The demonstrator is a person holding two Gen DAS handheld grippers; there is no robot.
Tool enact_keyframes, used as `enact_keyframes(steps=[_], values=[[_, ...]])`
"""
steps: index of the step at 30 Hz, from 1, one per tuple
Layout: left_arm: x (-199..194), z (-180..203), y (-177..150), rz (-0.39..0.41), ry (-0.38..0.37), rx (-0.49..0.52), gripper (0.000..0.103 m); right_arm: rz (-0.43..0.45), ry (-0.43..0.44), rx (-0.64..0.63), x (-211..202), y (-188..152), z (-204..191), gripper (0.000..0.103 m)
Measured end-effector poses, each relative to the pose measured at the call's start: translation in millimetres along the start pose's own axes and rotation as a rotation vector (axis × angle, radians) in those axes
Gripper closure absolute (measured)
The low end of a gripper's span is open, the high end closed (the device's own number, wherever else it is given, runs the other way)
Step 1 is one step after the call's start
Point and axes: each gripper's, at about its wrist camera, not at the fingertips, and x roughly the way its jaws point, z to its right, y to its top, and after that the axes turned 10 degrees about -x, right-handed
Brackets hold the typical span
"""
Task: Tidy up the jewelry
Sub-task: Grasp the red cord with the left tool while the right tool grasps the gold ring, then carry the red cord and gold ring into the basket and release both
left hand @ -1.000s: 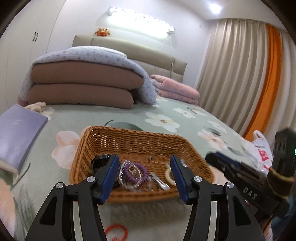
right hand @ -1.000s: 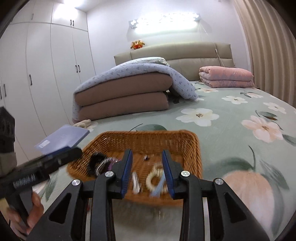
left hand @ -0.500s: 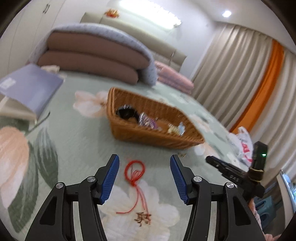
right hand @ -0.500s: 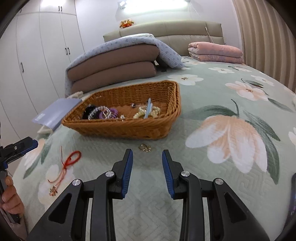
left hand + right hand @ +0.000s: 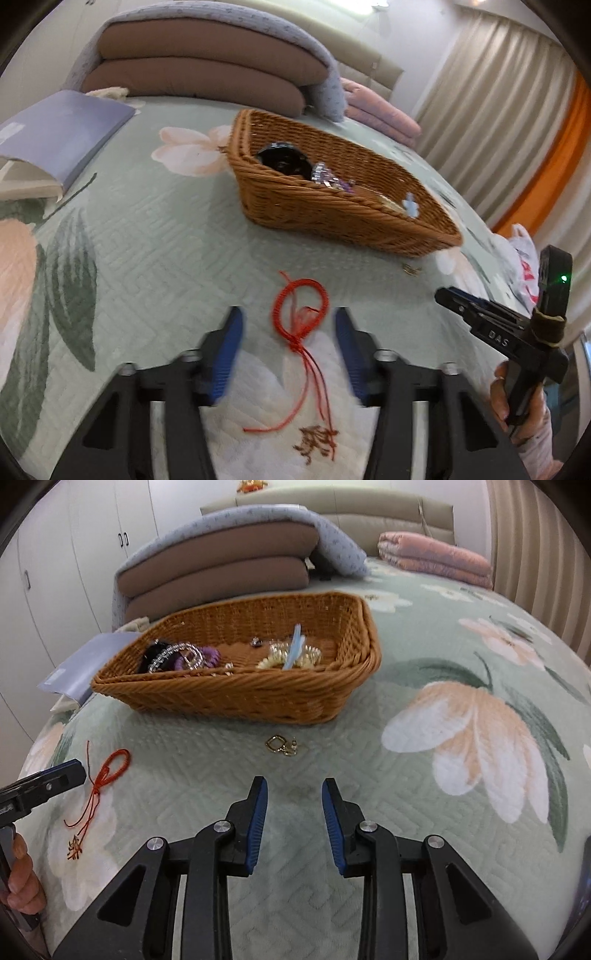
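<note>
Lying between left hand-held gripper (image 5: pixel 288 325) fingers: red cord bracelet (image 5: pixel 300 308)

Floral bedspread (image 5: pixel 461 794) — white wardrobes (image 5: pixel 55 572), curtains (image 5: pixel 491 92).

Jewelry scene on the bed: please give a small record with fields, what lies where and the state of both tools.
basket: wicker basket on the bedspread, holding bracelets and other pieces
red cord: red cord bracelet on the bedspread, outside the basket
gold piece: small gold earring on the bedspread just in front of the basket
left tool: left tool open, its fingers on either side of the red cord's loop, not closed on it
right tool: right tool open, empty, short of the gold earring
</note>
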Motion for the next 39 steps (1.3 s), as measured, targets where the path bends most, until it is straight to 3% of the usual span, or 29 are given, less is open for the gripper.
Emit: enact_keyframes(steps=[7,13,23,24,25,27,29,35,39], values=[[10.2,-0.5,-3.7,-0.016,0.050,0.009,0.069,-0.007,0.040,0.018,15.1,15.8,3.3,0.070],[21.3,3.6,0.7,-0.026,0.076,0.014,0.069,-0.035,0.027,0.005,30.1,23.4,-2.8,0.083],[30.9,24.1,-4.9,0.009,0.206,0.130,0.069,-0.047,0.026,-0.035,40.6,27.6,-10.5,0.099],[31.9,27.5,-6.6,0.015,0.224,0.150,0.071,-0.045,0.027,-0.038,40.0,27.1,-11.0,0.100],[32.2,30.5,-8.1,0.019,0.230,0.166,0.080,-0.041,0.032,-0.040,39.1,26.7,-11.3,0.102],[32.0,33.4,-9.6,0.018,0.214,0.184,0.094,-0.024,0.051,-0.048,35.2,24.9,-12.0,0.102],[29.7,34.2,-10.9,0.027,0.200,0.191,0.099,0.006,0.075,-0.055,28.4,23.3,-13.3,0.102],[12.1,40.4,-17.5,0.089,0.111,0.213,0.099,0.145,0.195,-0.062,-5.6,16.1,-12.9,0.102],[6.7,42.7,-18.4,0.102,0.084,0.215,0.099,0.162,0.189,-0.074,-11.3,15.3,-16.4,0.102]])
